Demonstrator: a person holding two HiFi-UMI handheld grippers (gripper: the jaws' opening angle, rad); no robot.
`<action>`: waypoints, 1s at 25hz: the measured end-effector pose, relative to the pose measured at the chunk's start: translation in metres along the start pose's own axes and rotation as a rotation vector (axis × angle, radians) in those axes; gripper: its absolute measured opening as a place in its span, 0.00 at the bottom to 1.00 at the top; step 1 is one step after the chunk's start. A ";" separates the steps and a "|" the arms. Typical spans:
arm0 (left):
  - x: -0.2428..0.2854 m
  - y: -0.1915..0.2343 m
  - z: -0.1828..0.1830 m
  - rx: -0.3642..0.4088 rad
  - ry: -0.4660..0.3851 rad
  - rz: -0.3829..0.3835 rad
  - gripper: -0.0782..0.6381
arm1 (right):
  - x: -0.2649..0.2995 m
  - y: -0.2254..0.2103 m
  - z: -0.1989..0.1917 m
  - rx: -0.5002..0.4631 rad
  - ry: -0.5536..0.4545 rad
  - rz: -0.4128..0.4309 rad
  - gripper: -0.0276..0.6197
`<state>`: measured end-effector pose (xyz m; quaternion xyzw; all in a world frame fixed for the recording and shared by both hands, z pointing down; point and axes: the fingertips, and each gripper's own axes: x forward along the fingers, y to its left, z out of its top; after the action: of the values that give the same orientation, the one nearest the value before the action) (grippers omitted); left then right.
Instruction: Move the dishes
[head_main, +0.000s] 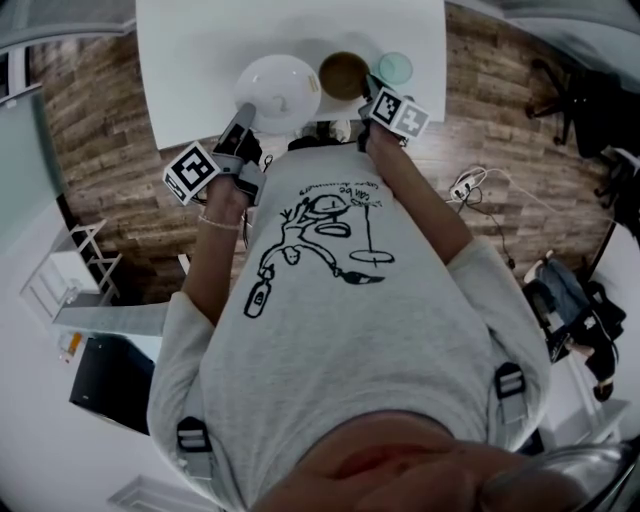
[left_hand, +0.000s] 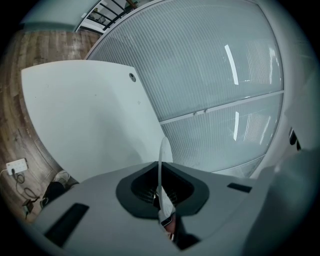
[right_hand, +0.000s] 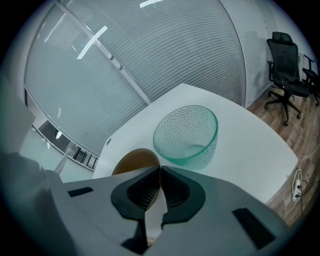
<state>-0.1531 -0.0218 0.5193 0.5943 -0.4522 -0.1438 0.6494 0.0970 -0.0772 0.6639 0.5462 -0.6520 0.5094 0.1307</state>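
Pinching thin rims is the weak point here. The left hand-held gripper (head_main: 247, 108) is closed on the edge of the white dish (head_main: 280, 85). The right hand-held gripper (head_main: 367, 95) has its jaws together on what looks like the rim of the brown bowl (head_main: 343, 72). Both dishes sit at the lower edge of the worktop (head_main: 200, 60), in the upper middle of the head view. I cannot tell whether either is lifted.

With each dish held at a single point on its rim, its weight hangs to one side of the pads. It could swing down or slide out, most likely the wider white dish. The two dishes lie just beside each other, and the green glass bowl (head_main: 395, 68) stands just to the right of the brown one, so a sideways move could knock them together.

Both held dishes are round, so neither has a real long axis. Their mouths face up toward the head camera. In the left gripper view the white rim enters the jaws edge-on.
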 end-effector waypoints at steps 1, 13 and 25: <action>0.000 -0.001 0.000 -0.002 0.002 -0.004 0.12 | 0.001 -0.002 -0.001 0.004 -0.005 -0.004 0.10; 0.001 0.002 -0.003 0.001 0.007 0.003 0.12 | 0.009 -0.017 -0.006 -0.003 -0.046 -0.043 0.11; 0.001 0.002 -0.004 -0.003 0.008 -0.010 0.12 | 0.012 -0.016 -0.007 -0.006 -0.059 -0.035 0.11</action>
<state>-0.1500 -0.0196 0.5225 0.5962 -0.4464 -0.1455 0.6512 0.1031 -0.0770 0.6840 0.5719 -0.6475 0.4887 0.1217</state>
